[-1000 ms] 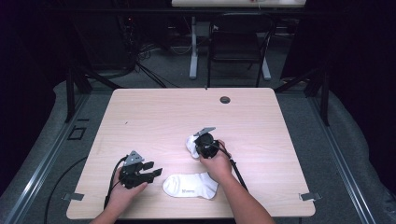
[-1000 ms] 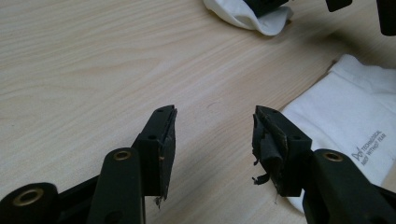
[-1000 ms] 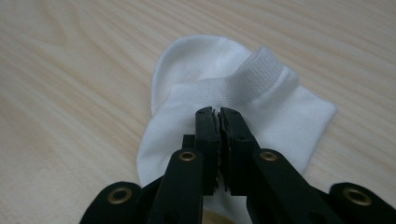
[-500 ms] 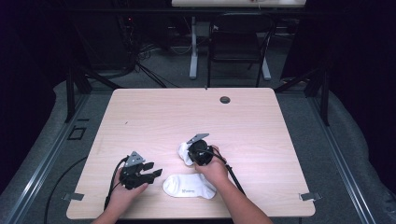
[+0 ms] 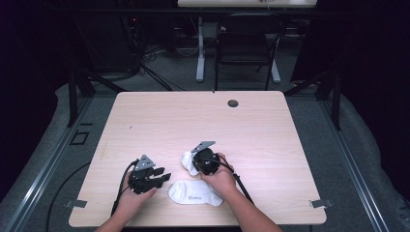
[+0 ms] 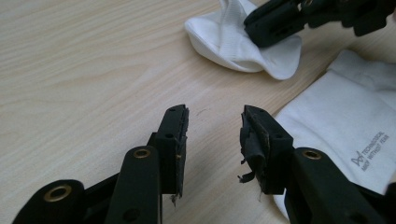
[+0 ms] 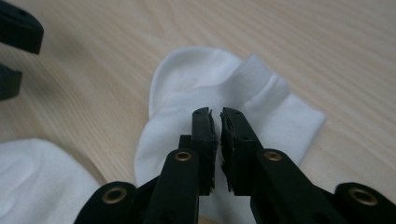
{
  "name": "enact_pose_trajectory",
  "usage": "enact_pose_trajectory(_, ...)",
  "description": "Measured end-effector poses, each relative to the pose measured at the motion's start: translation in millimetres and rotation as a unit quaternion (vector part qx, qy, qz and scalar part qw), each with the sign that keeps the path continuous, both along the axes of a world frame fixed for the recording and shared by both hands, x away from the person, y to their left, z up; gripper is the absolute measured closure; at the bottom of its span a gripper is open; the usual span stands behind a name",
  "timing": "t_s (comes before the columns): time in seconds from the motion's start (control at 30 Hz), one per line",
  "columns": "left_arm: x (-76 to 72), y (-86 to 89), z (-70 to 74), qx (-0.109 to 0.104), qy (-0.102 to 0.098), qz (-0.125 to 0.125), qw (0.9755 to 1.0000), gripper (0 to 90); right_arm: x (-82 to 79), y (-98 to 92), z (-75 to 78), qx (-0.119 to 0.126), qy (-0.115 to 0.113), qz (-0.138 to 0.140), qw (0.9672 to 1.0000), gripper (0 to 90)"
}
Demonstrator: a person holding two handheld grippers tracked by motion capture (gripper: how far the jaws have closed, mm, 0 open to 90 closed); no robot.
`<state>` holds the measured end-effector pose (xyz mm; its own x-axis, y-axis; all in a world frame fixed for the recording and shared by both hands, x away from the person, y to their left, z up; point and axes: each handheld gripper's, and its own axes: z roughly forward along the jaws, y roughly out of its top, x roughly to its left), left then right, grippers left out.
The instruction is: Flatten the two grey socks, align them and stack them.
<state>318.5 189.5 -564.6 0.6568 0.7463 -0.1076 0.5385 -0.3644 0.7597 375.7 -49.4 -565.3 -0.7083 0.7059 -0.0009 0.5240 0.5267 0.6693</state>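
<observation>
My right gripper (image 5: 192, 162) has come toward me with its sock (image 5: 187, 162): a second ago it sat farther up the desk (image 5: 270, 140), and now it is near the flat sock (image 5: 196, 193), just off that sock's 11 o'clock. Its jaws are nearly shut, only a sliver apart, and in the right gripper view (image 7: 218, 122) they press on the sock's (image 7: 233, 93) white cloth near the ribbed cuff; I judge I have it pinched, though the fold inside the jaws is hidden.

My left gripper (image 5: 162, 175) has hardly shifted. It waits at the flat sock's 9 o'clock, jaws wide apart with nothing between them but bare wood, as the left gripper view (image 6: 212, 128) shows. There the flat sock (image 6: 345, 121) lies at 3 o'clock and the carried one (image 6: 243, 42) at 1 o'clock under my other gripper (image 6: 261, 25).

So the pair is being brought together. I judge the next step is laying the carried sock on or beside the flat one, perhaps with my left gripper steadying an edge.
</observation>
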Motion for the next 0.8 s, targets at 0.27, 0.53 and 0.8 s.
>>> enact_pose_trajectory(0.27,-1.1,7.4,-1.0,-0.006,-0.002,0.008,1.0,60.2,-12.3,13.2,14.7,0.031,-0.016,-0.004,0.9994,71.8)
enact_pose_trajectory(0.53,-1.4,11.3,-1.7,-0.01,0.003,0.012,0.9999,59.9,-20.1,27.4,2.6,-0.023,-0.031,-0.014,0.9992,68.9)
enact_pose_trajectory(0.8,1.2,7.5,3.5,-0.014,0.005,0.012,0.9998,59.8,-21.7,21.2,-1.0,-0.021,-0.017,-0.023,0.9994,87.5)
